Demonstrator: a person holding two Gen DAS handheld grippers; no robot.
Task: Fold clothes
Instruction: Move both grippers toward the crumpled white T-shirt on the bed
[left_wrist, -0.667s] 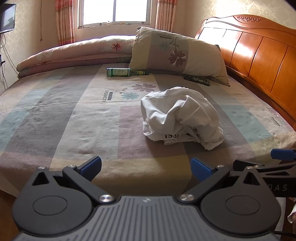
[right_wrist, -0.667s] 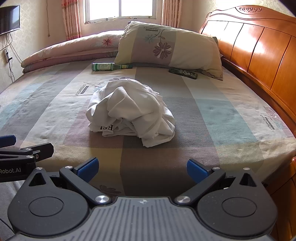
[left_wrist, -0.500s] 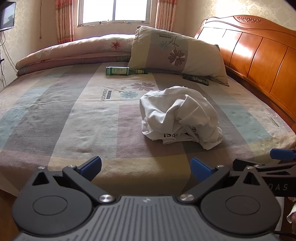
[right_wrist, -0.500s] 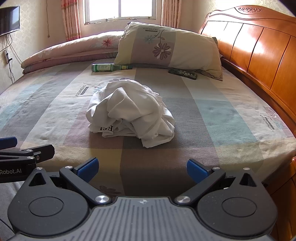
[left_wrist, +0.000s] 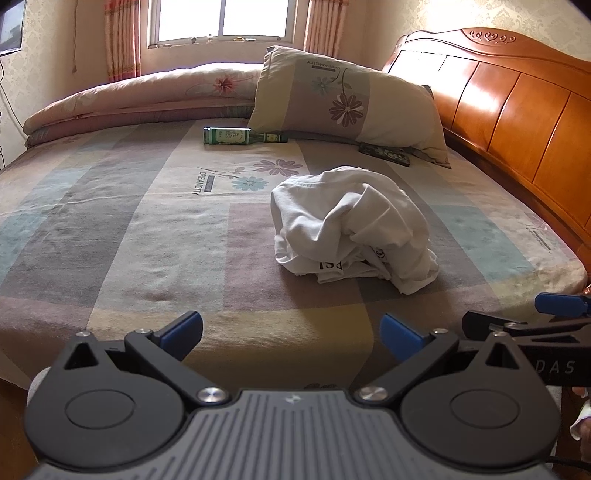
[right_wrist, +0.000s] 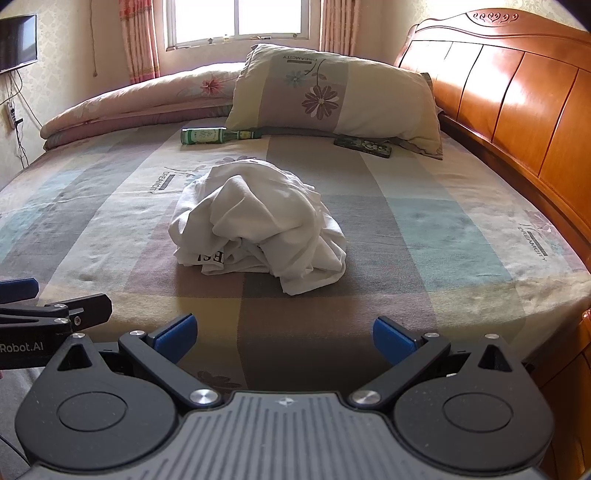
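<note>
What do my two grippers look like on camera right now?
Both match: the left gripper and right gripper have matte black linkage arms, silver pivot bolts, blue finger pads and a ribbed grey body. Side-on, the left's black arm reads "Robot.AI" and the right's reads "DAS".

Crumpled white shirt (right_wrist: 258, 225) on checked bedsheet (right_wrist: 424, 229), right tongs (right_wrist: 282, 334) spread wide — empty, near bed's edge

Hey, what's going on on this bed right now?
A person holds two handheld grippers at the near edge of the bed, about to fold clothes. Nothing is folded yet: a white garment lies crumpled in a heap mid-bed. The left gripper and right gripper both have their jaws open, short of the garment and touching nothing. A green bottle lies on its side near the pillow.
</note>
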